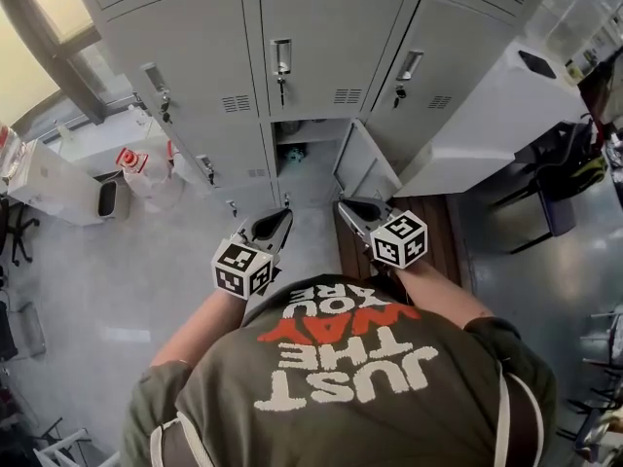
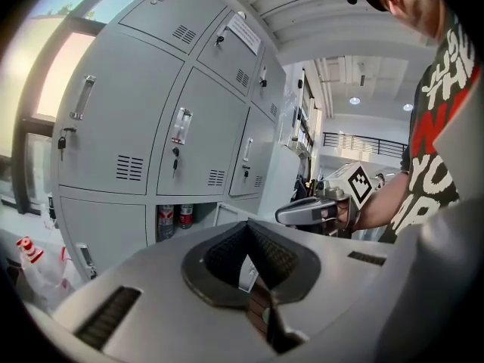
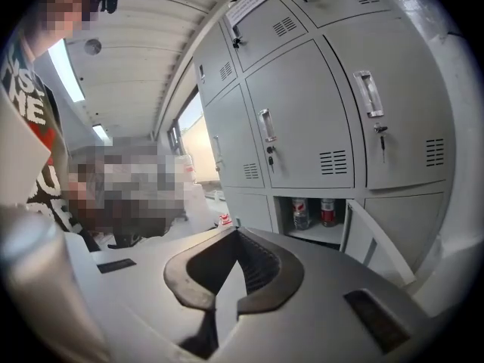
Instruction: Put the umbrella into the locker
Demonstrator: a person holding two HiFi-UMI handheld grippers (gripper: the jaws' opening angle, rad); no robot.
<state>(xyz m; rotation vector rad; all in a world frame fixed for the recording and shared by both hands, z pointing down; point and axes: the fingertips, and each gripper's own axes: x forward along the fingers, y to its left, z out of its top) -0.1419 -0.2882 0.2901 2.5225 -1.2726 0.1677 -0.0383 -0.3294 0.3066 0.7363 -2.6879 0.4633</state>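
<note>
Both forearms reach forward from the chest. The left tongs [image 1: 282, 216] and right tongs [image 1: 345, 206] are side by side, tilted slightly down, each closed tight on nothing, just short of the open locker [image 1: 310, 136] low in the grey bank. Its door [image 1: 365, 171] swings out to the right, and two bottles [image 3: 311, 212] stand inside. The umbrella cannot be made out. Bare grey floor [image 1: 117, 290] spreads left of the locker.

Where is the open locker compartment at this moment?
In the head view the open compartment sits at centre, directly below the middle closed door, its own door swung right; the right gripper view shows two bottles inside.
</note>
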